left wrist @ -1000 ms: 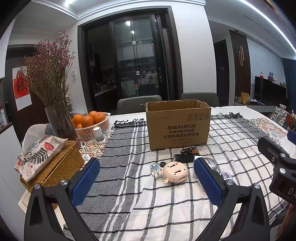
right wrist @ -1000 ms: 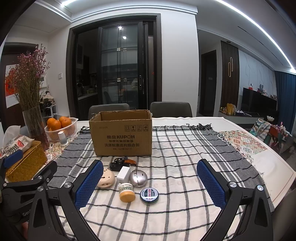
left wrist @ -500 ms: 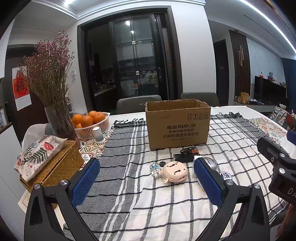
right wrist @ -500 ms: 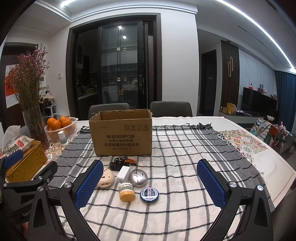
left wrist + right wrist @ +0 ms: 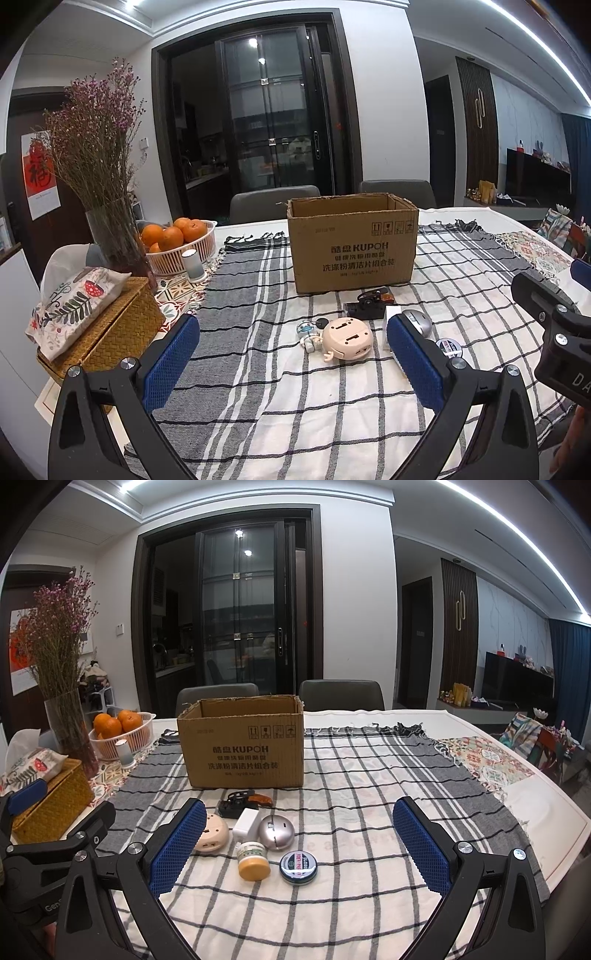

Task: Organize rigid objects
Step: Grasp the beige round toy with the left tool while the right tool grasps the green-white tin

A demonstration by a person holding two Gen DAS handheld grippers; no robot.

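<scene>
An open cardboard box (image 5: 352, 243) (image 5: 245, 744) stands on the checked tablecloth. In front of it lie several small objects: a pink round gadget (image 5: 347, 338) (image 5: 212, 832), a small astronaut figure (image 5: 308, 332), a black device (image 5: 365, 308) (image 5: 234, 806), a white adapter (image 5: 246, 821), a silver round shell (image 5: 276, 831) (image 5: 417, 323), a small jar with a yellow lid (image 5: 253, 860) and a round tin (image 5: 298, 862) (image 5: 448, 345). My left gripper (image 5: 293, 360) is open and empty, short of the objects. My right gripper (image 5: 299, 845) is open and empty, its fingers either side of the jar and tin but nearer the camera.
At the left stand a wicker tissue box (image 5: 99, 332), a glass vase of dried flowers (image 5: 110, 236), a basket of oranges (image 5: 177, 240) and a small white cylinder (image 5: 194, 266). Two chairs (image 5: 340, 694) stand behind the table. The table edge (image 5: 561, 812) runs at the right.
</scene>
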